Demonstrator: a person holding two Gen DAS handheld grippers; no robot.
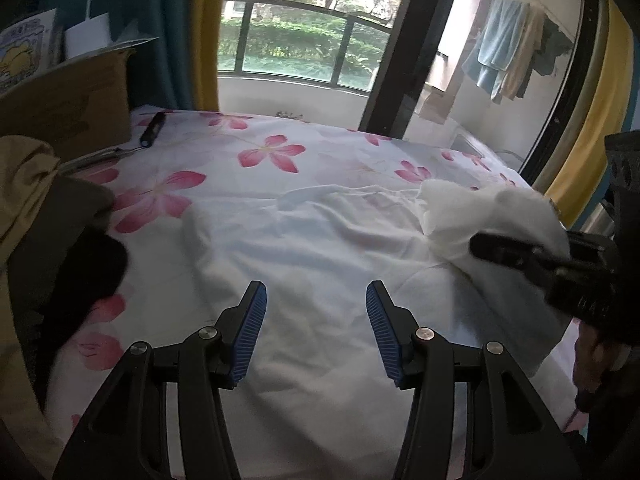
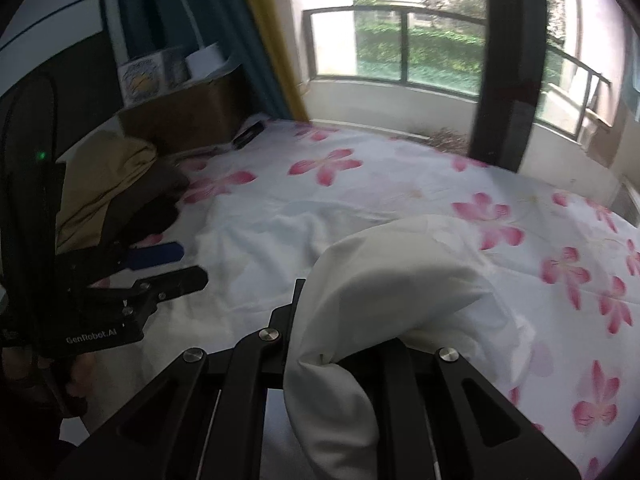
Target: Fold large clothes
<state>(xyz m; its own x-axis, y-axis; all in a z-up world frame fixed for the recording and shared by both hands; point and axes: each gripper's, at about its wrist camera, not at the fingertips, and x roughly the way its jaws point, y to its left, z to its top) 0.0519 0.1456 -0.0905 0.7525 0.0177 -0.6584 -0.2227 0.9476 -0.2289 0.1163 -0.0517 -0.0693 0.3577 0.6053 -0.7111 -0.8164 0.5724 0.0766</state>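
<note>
A large white garment (image 1: 320, 248) lies spread and wrinkled on the flowered bed sheet (image 1: 264, 156). My left gripper (image 1: 316, 304) is open and empty, with blue pads, just above the garment's near part. My right gripper (image 1: 492, 248) is shut on a bunched edge of the white garment (image 2: 384, 280) and lifts it over the rest of the cloth. In the right wrist view the cloth drapes over and hides my right fingertips. The left gripper (image 2: 188, 264) shows open at the left of that view.
A pile of tan and dark clothes (image 1: 44, 216) sits at the left of the bed, also in the right wrist view (image 2: 116, 188). A cardboard box (image 1: 68, 104) and a black lint roller (image 1: 154, 128) lie at the far left. A window with a railing (image 1: 304, 40) is beyond the bed.
</note>
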